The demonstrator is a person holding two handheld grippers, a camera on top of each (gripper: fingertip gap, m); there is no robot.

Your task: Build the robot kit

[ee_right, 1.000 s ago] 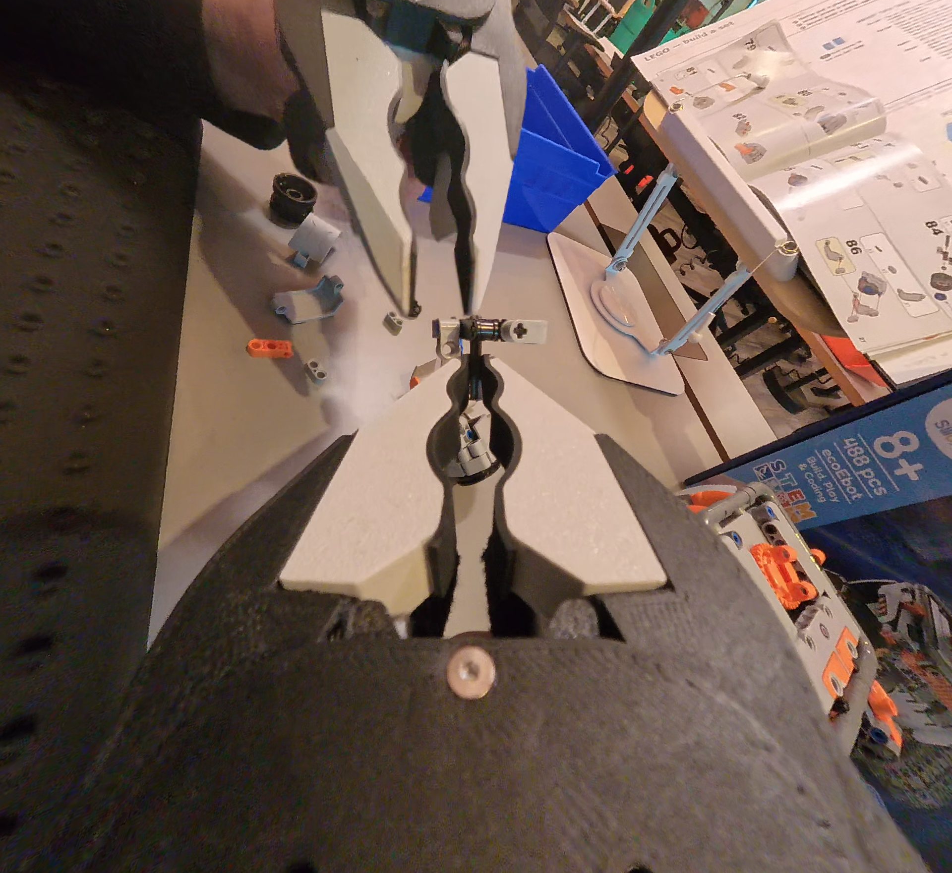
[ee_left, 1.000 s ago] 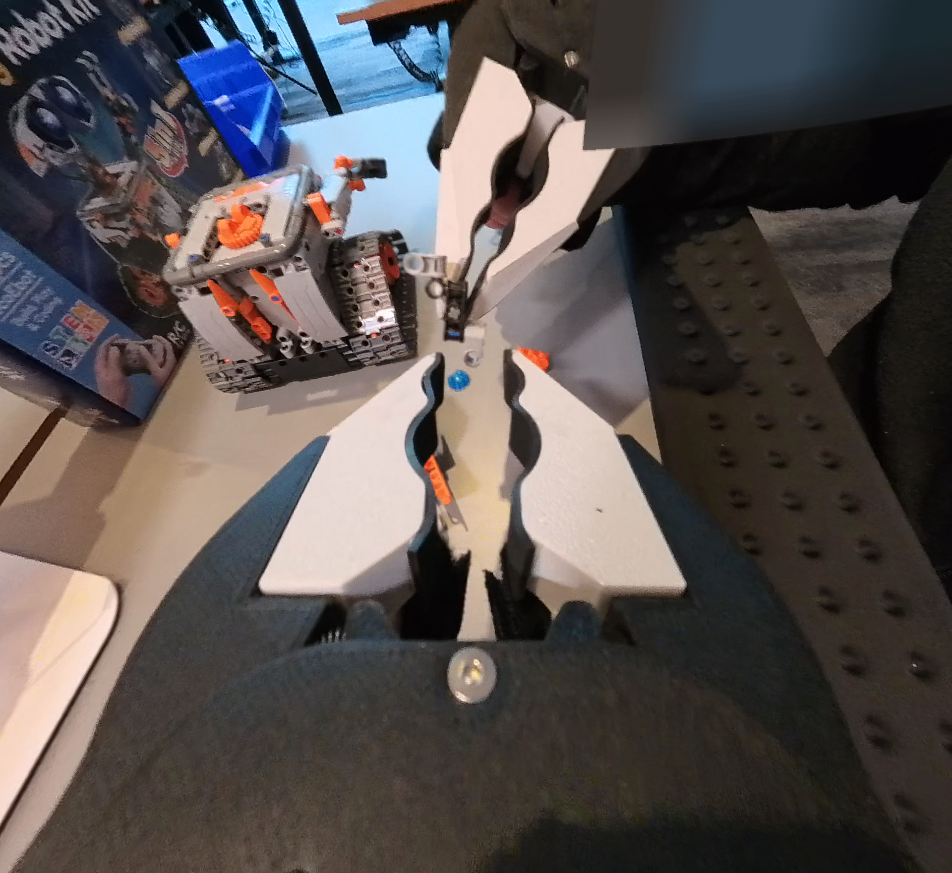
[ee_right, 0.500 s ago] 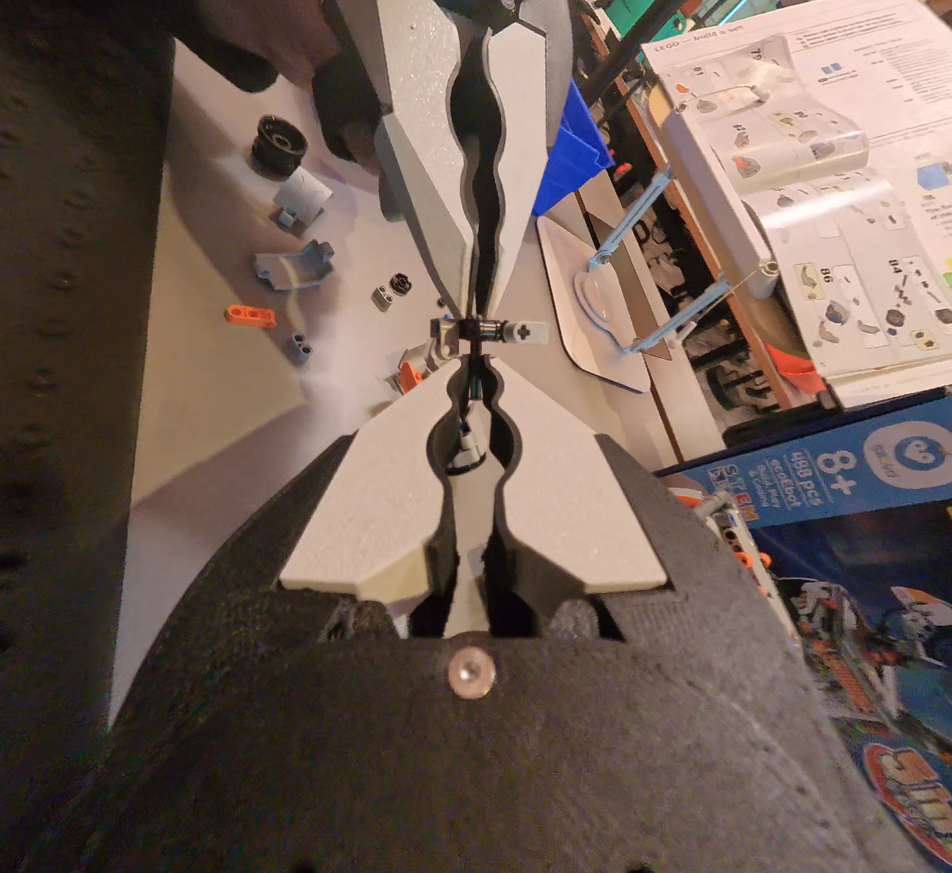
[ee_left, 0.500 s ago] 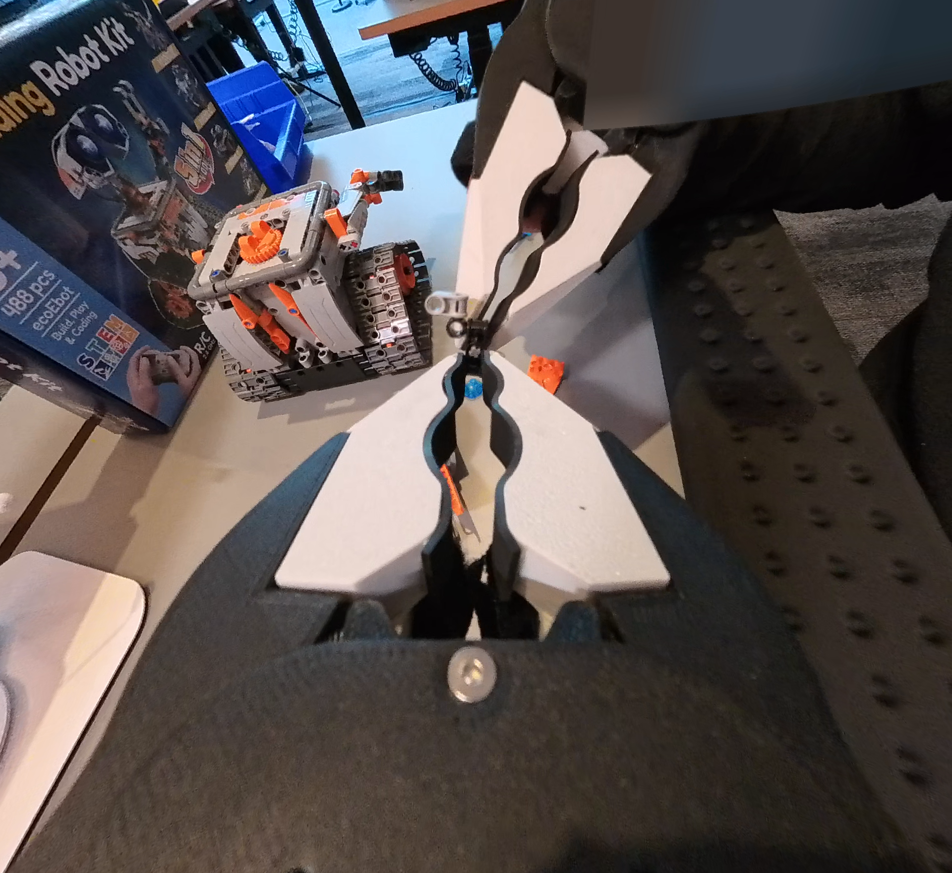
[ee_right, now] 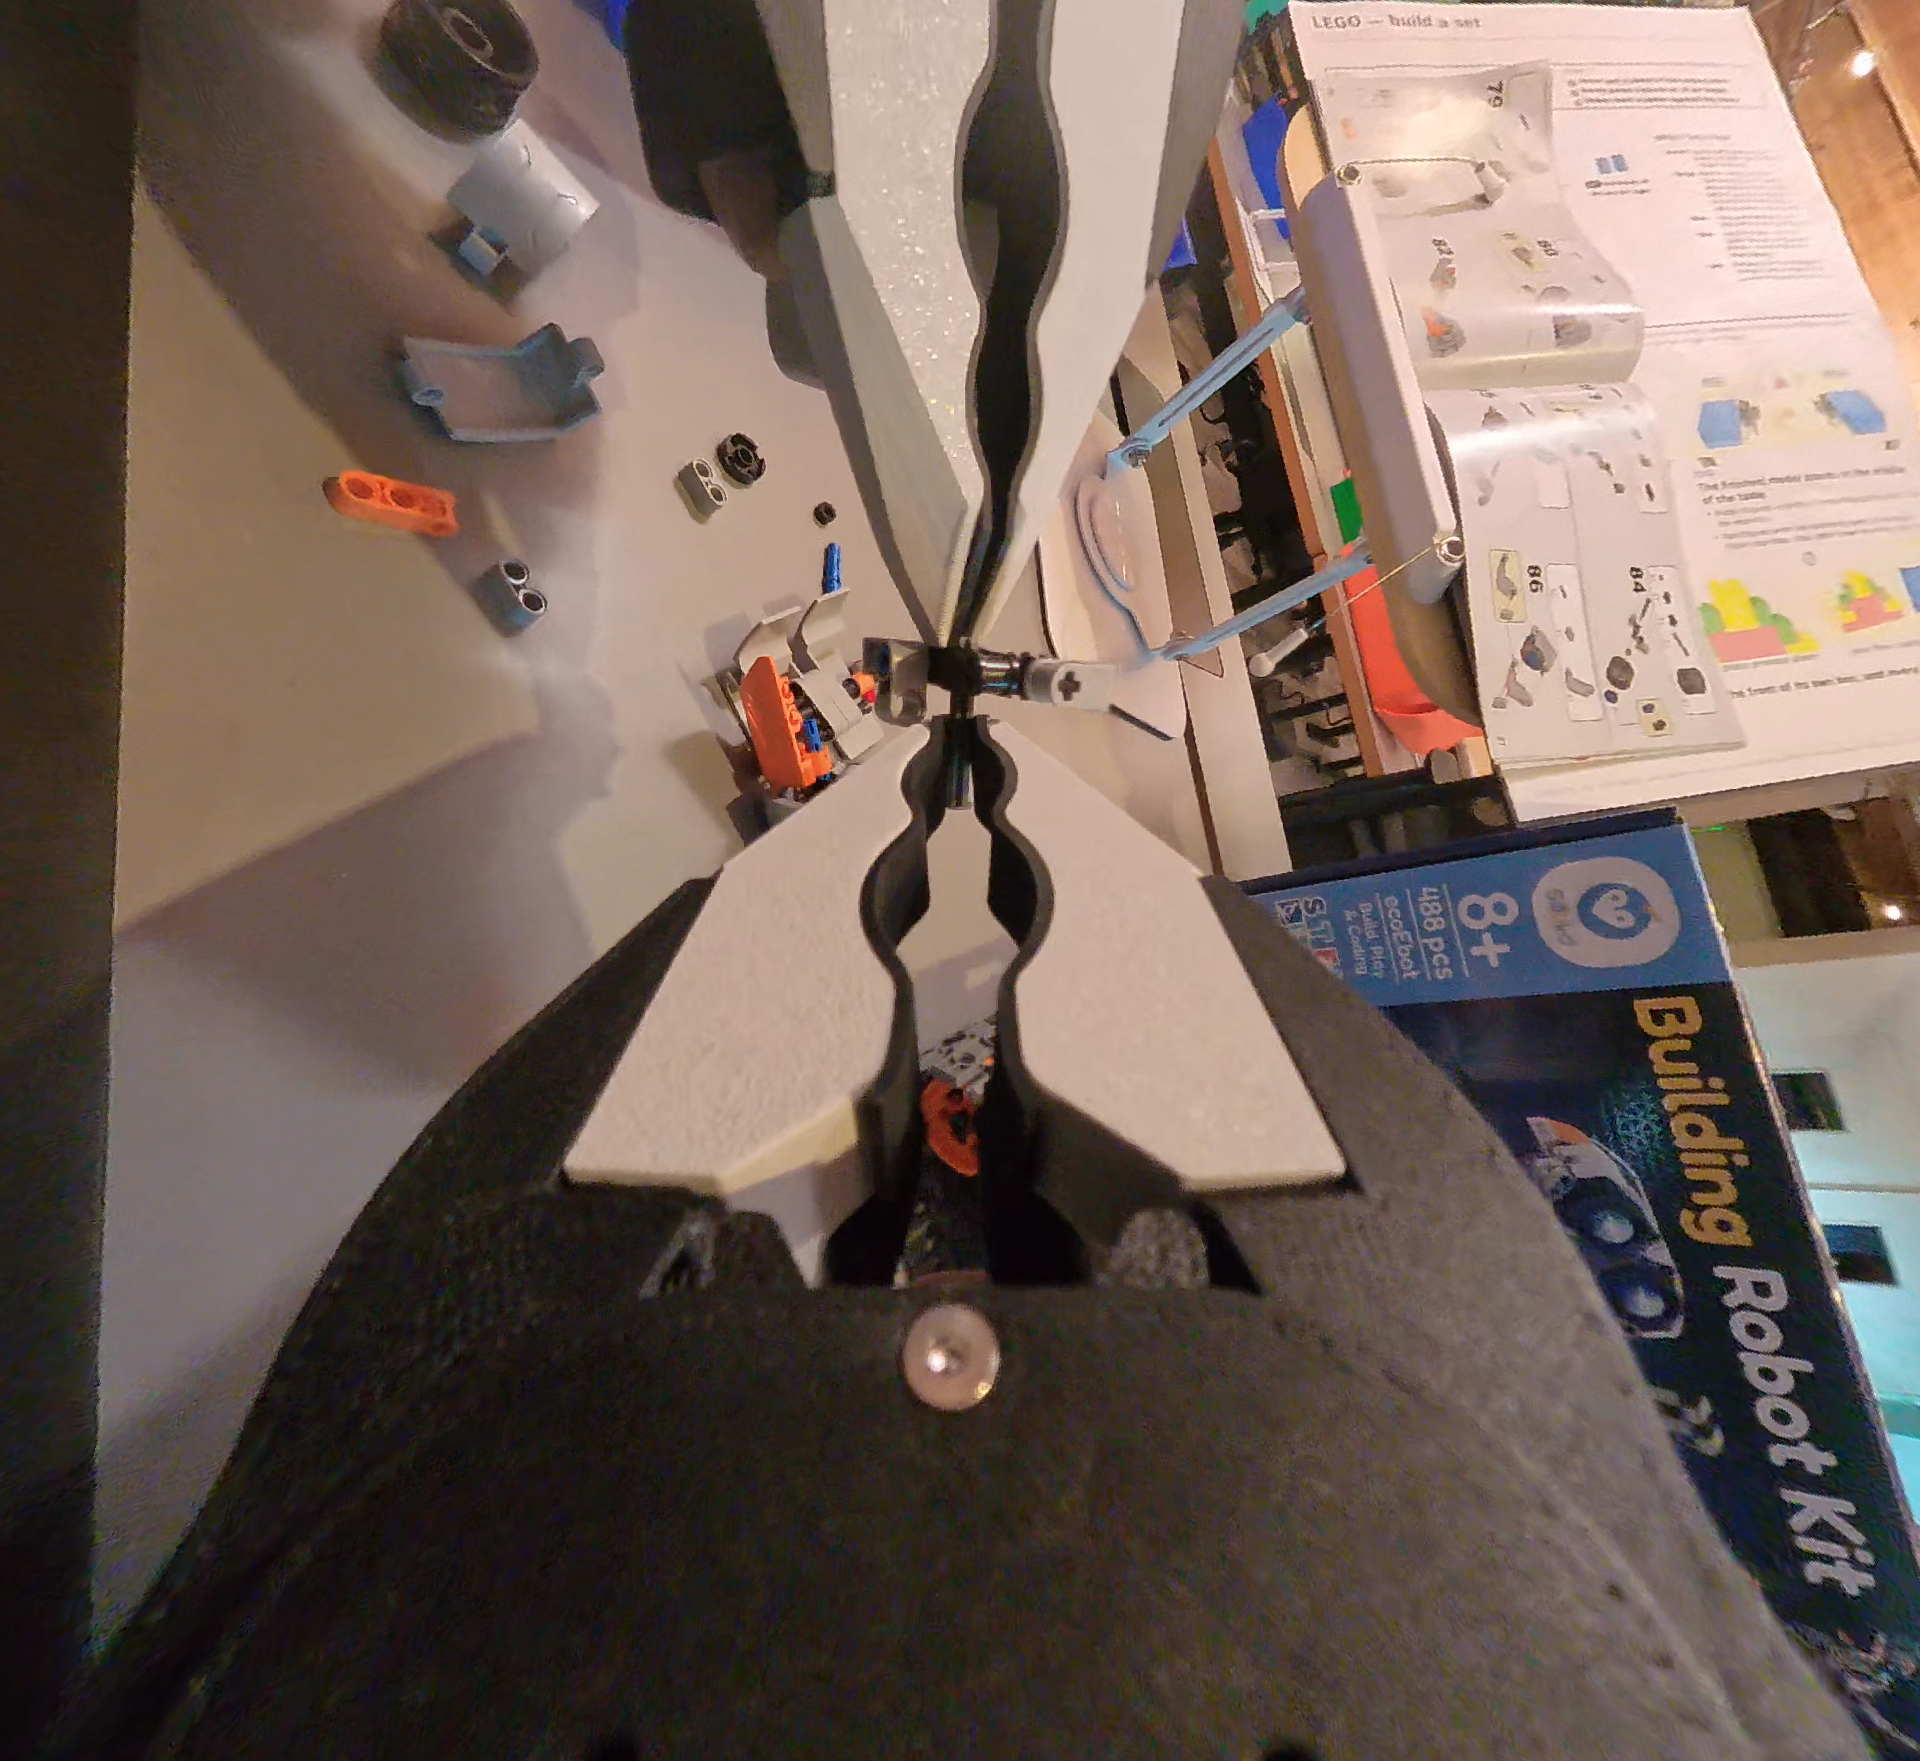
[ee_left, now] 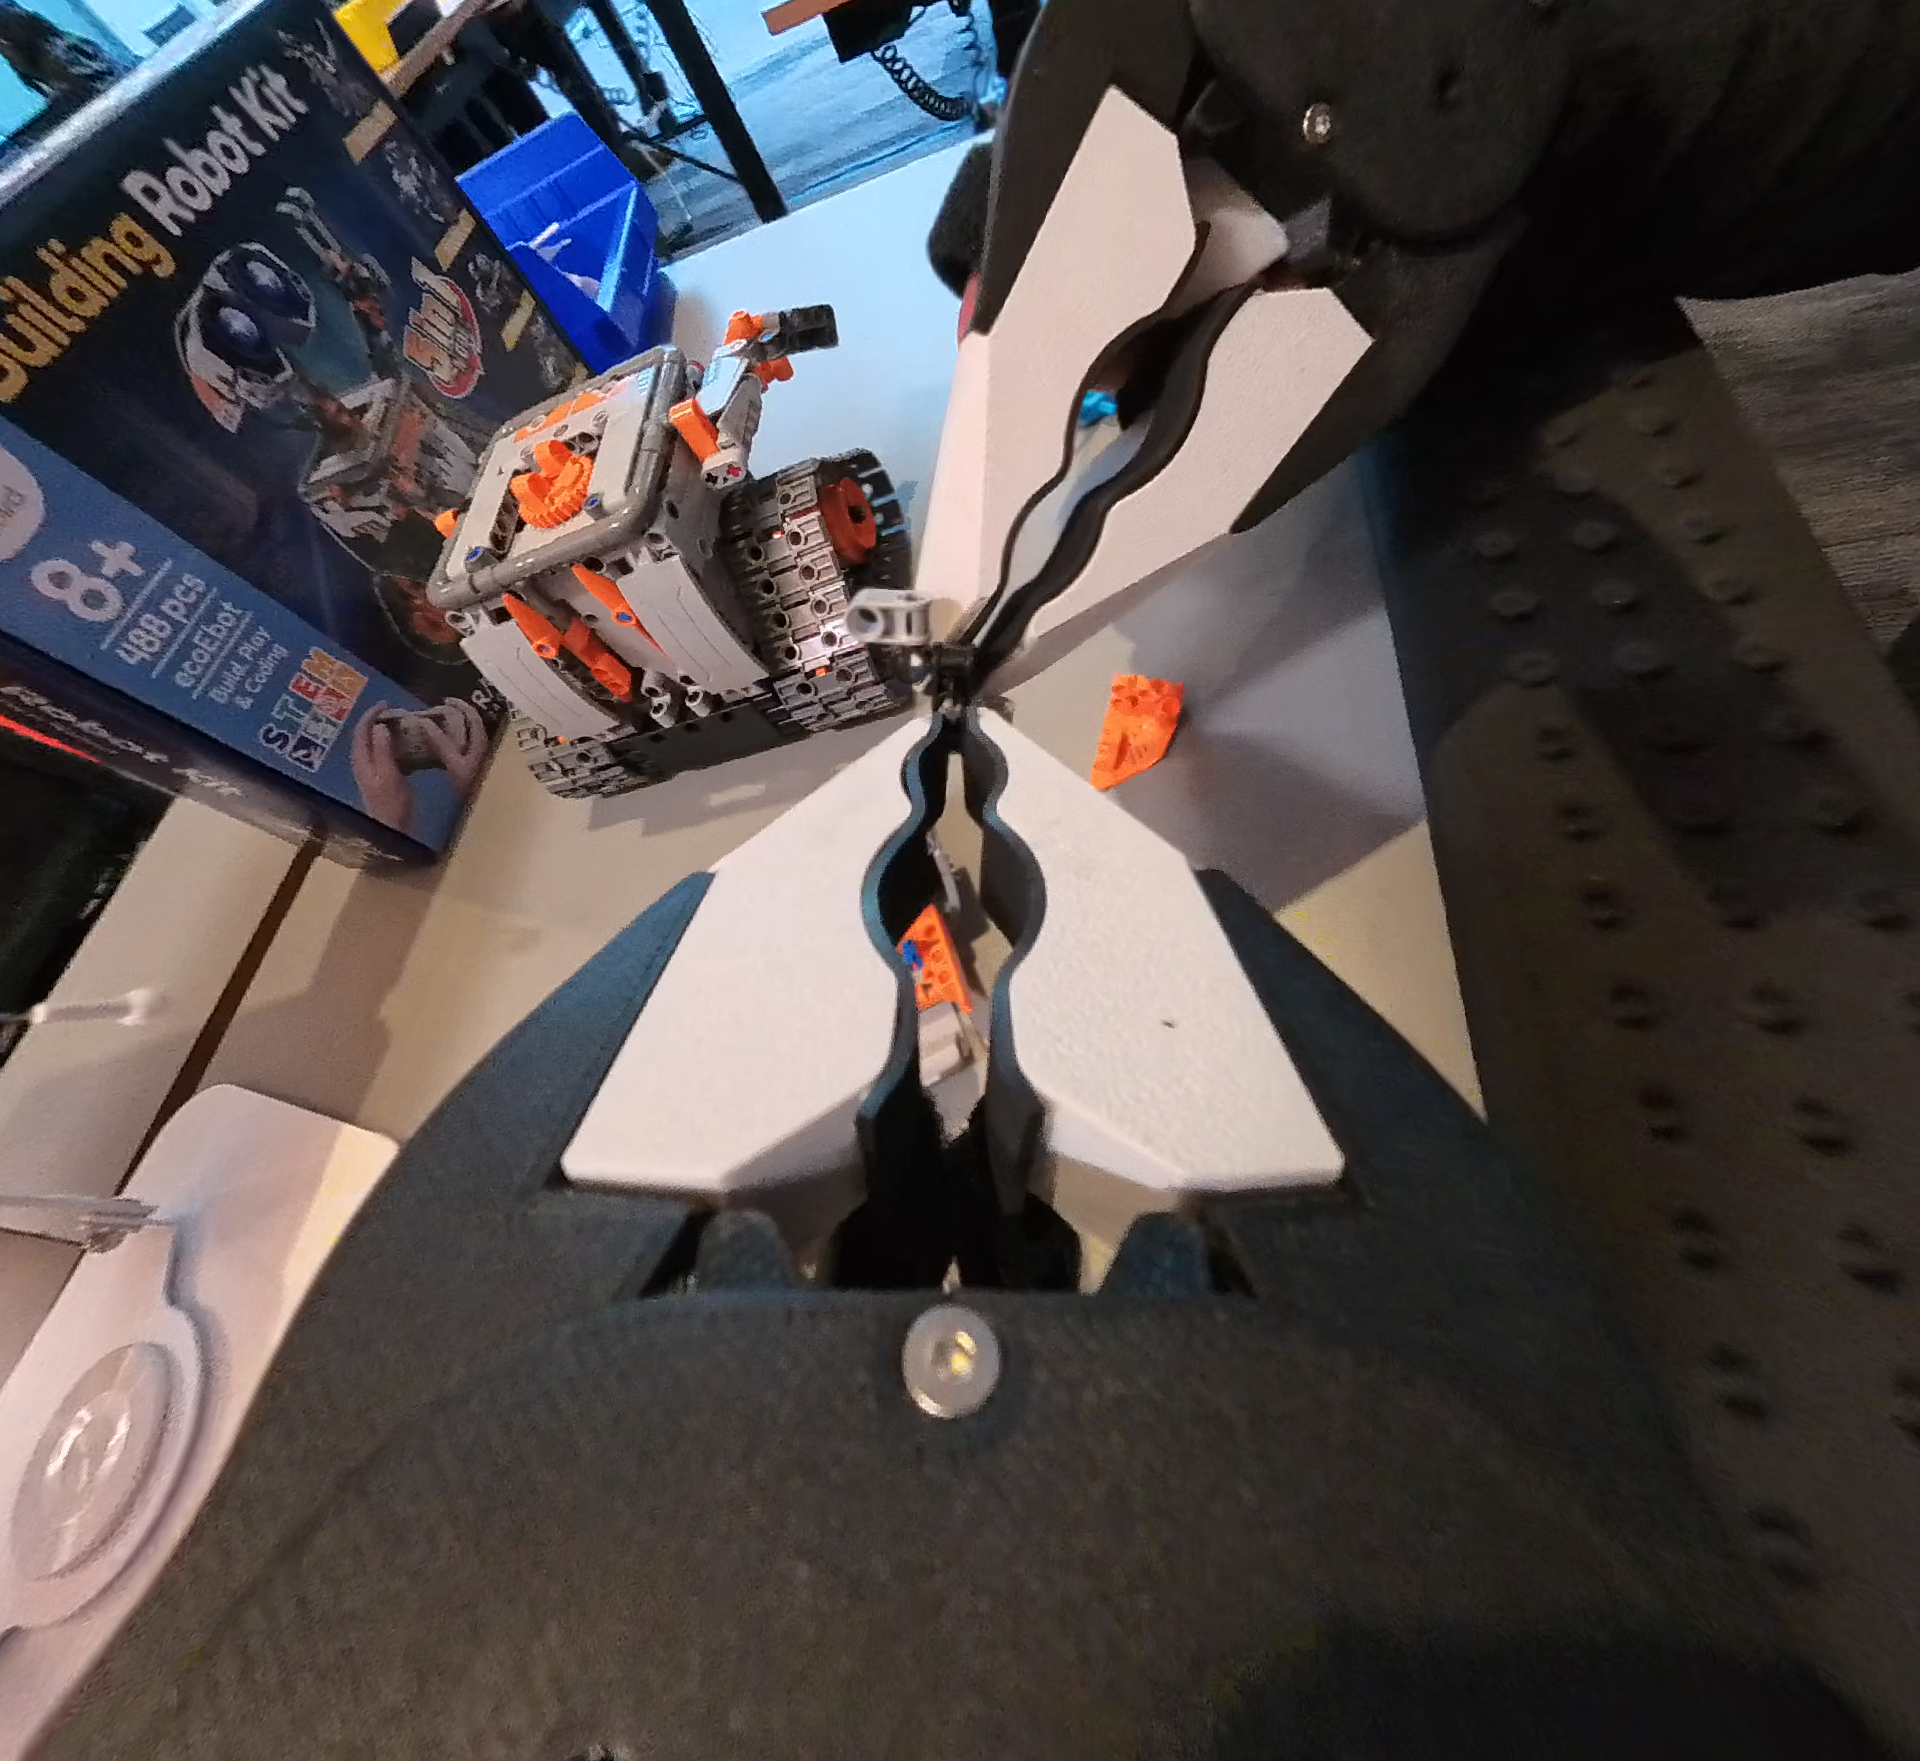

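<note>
Left claw [ee_left: 951, 724]: narrowed to a slit, tips pinching the black middle of a small grey-and-black connector assembly [ee_right: 987, 672]. Right claw [ee_right: 954, 735]: likewise nearly closed, tips gripping the same piece from the opposite side, so the two claws meet tip to tip above the desk [ee_right: 312, 776]. The assembly's grey ends project to either side of the tips. Beyond the left claw to its left stands a tracked robot model [ee_left: 665, 558]; an orange wedge piece [ee_left: 1138, 729] lies just right of the tips. Judgement: both grips sit at the extreme tips, so keep the claws square and coaxial; any twist could flick the piece out.
</note>
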